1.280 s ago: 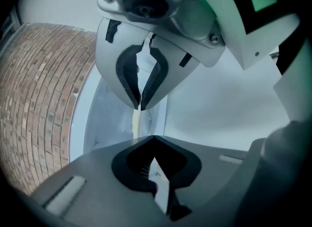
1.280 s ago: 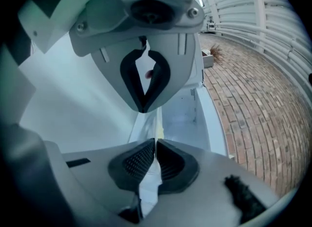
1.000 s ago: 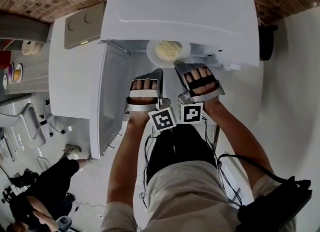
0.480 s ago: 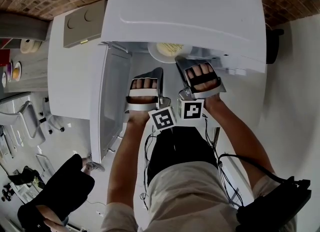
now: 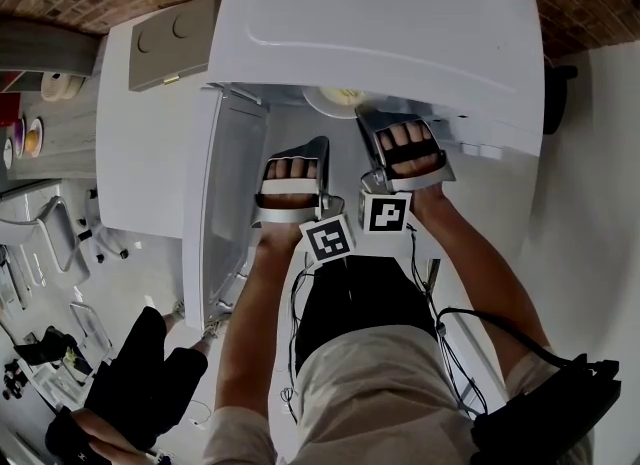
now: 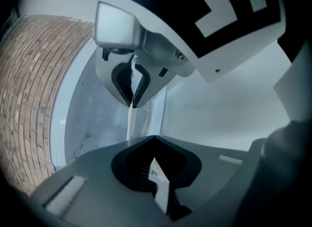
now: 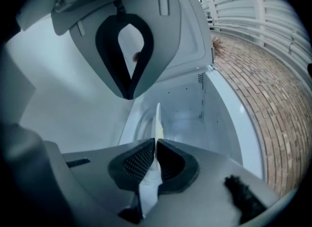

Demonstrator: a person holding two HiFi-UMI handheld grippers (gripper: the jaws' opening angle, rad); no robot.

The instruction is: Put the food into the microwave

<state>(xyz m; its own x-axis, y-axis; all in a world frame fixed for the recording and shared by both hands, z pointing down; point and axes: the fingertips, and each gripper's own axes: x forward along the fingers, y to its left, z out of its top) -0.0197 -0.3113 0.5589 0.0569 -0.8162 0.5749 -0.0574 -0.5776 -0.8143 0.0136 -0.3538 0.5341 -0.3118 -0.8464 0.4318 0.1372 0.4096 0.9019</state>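
The head view looks steeply down from above onto the microwave (image 5: 380, 23). The left gripper view and right gripper view ride close behind their jaws, both facing its white cavity (image 7: 185, 109).

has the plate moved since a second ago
Yes. The plate, held in the right gripper, has gone deeper into the microwave, whose top front edge now covers most of it.

Bright, even light; heavy fisheye bending at edges; gripper views darkly vignetted, softly blurred.
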